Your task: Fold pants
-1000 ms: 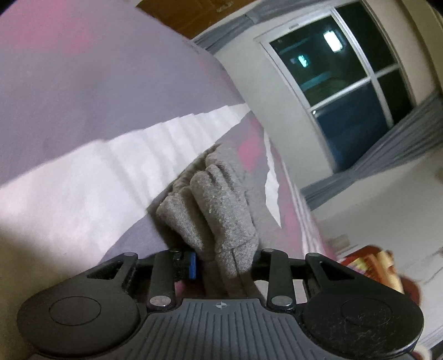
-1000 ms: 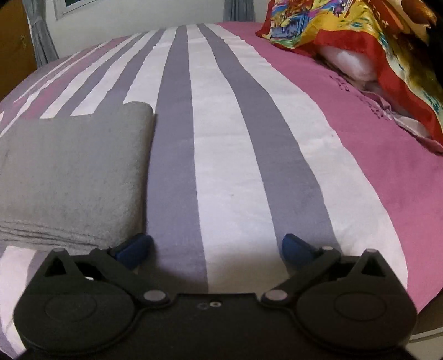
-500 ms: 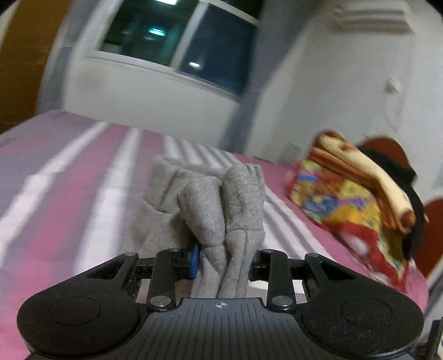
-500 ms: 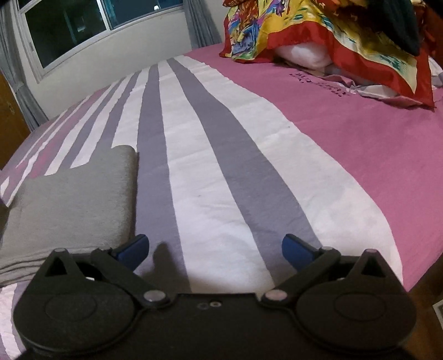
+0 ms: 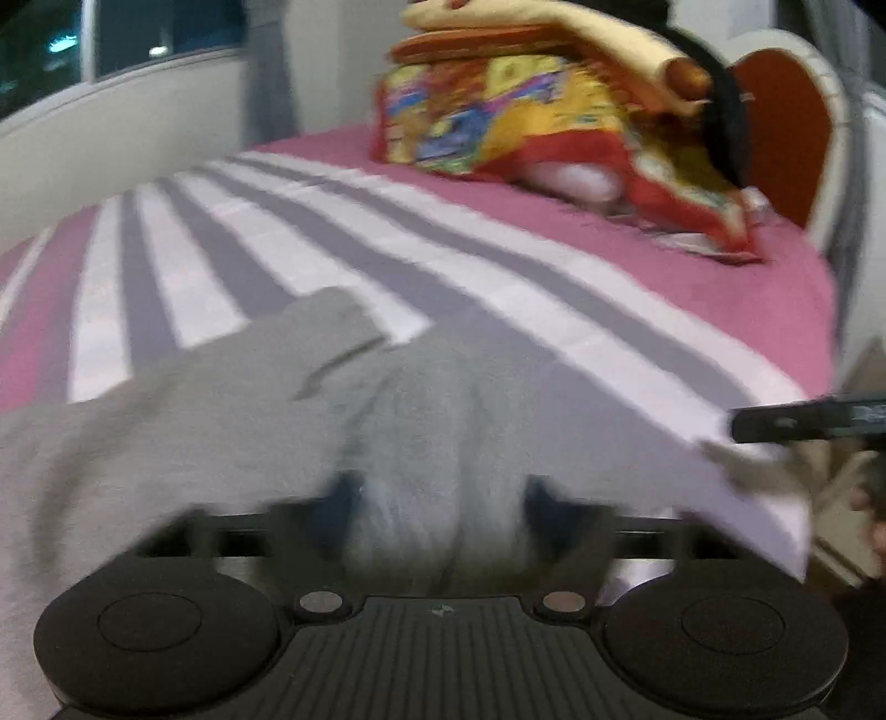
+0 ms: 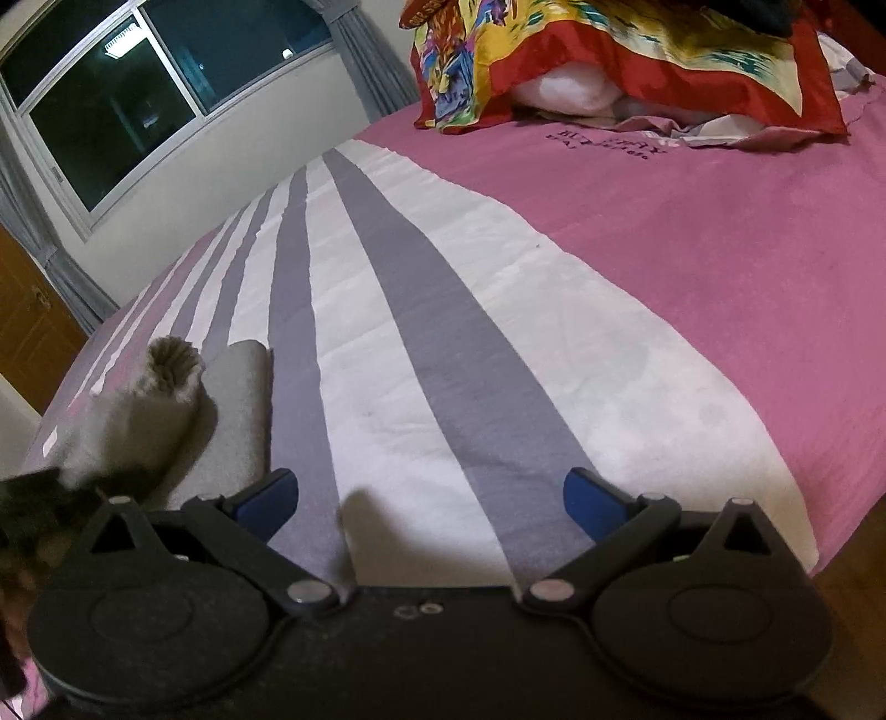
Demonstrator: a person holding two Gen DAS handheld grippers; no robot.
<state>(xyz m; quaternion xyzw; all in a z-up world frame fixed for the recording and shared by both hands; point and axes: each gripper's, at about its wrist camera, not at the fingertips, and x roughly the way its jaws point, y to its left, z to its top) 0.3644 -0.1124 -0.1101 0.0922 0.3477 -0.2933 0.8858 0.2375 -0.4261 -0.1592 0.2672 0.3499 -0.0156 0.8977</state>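
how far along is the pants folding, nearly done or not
Nearly done, it seems. The grey pants already lie as a compact folded stack on the striped bedsheet. In hand: the left gripper pinches a bunched end over that stack. Left: lay it flat and release. The right gripper is open, idle.

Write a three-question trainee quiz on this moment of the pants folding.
1. True or false: the right gripper holds the pants.
2. Which gripper has grey cloth between its fingers?
A. left
B. right
C. both
3. Fill in: the colourful blanket lies at the far end of the ____.

Key:
1. False. Its jaws stand open over the bedsheet, with nothing between them.
2. A. The left gripper has a bunch of the pants between its fingers, though the view is blurred.
3. Bed.
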